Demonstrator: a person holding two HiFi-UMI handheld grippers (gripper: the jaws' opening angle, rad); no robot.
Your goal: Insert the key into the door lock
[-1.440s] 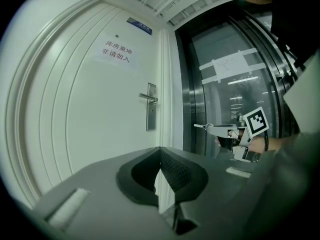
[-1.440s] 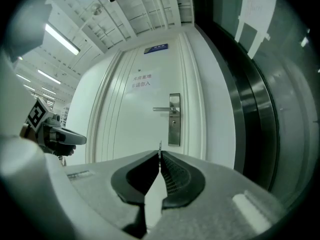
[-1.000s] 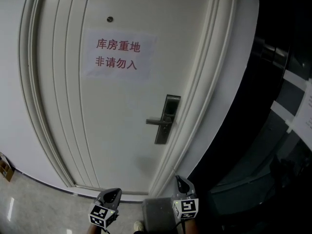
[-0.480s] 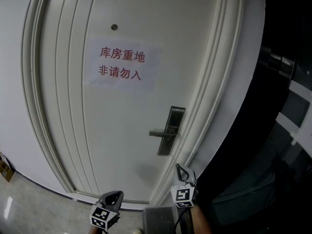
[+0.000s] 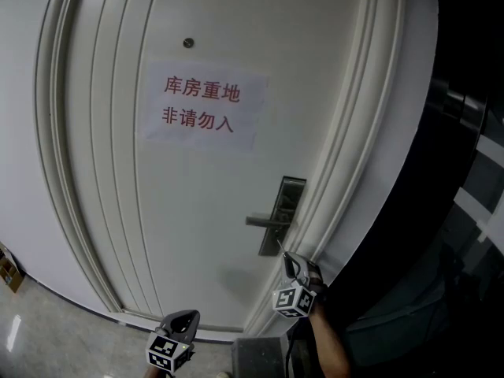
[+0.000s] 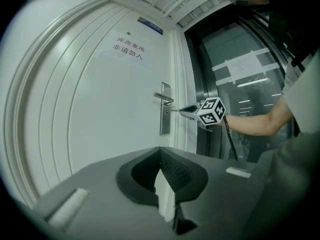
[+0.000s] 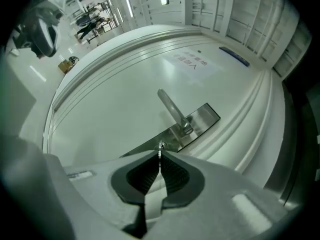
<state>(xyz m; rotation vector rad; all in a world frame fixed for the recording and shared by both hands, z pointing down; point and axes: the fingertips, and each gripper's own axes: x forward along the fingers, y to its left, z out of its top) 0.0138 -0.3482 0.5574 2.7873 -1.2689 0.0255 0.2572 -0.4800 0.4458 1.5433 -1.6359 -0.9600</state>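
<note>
The white door (image 5: 181, 211) carries a steel lock plate (image 5: 283, 211) with a lever handle (image 5: 266, 221). My right gripper (image 5: 288, 260) is just below and right of the plate, shut on a thin metal key (image 7: 160, 152). The key tip points at the lower part of the lock plate (image 7: 192, 126), near the keyhole (image 7: 162, 145) under the lever handle (image 7: 172, 109). The left gripper view shows that right gripper (image 6: 182, 109) level with the lock plate (image 6: 165, 116). My left gripper (image 5: 183, 316) hangs low near the floor, shut and empty (image 6: 160, 151).
A paper sign (image 5: 203, 105) with red characters hangs on the door under a peephole (image 5: 187, 43). The moulded door frame (image 5: 346, 172) runs just right of the lock. Dark glass panels (image 5: 465, 211) fill the right side. A cardboard box (image 5: 8, 270) sits on the floor at far left.
My right gripper has risen toward the lock plate and rolled, bringing the key close under the lever. The left gripper has barely shifted.
</note>
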